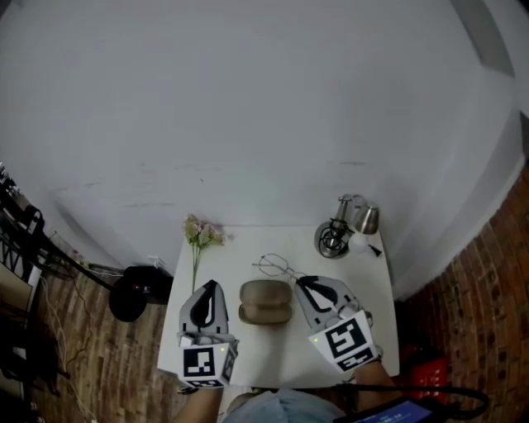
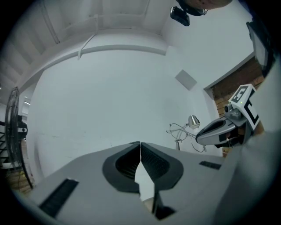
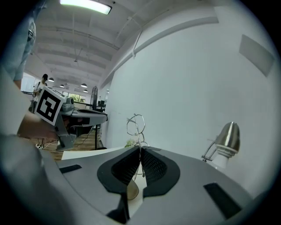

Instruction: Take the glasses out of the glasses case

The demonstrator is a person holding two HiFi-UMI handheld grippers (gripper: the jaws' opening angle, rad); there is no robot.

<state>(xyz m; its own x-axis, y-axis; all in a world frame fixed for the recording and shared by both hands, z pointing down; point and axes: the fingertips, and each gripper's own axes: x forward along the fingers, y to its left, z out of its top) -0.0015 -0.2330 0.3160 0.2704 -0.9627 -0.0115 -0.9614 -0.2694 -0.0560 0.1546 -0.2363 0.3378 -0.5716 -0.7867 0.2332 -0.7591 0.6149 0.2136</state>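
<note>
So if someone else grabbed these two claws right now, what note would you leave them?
Left claw: shut, nothing in it, to the left of the glasses case.
Right claw: shut on the thin wire frame of the glasses.
The glasses case lies on the white table between the two claws.
Done: glasses are out of it.
Left: probably set the glasses on the table and let go.

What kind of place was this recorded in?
Probably an indoor lab or studio: a small white table against a plain white wall, with a ceiling strip light over an open work hall.
</note>
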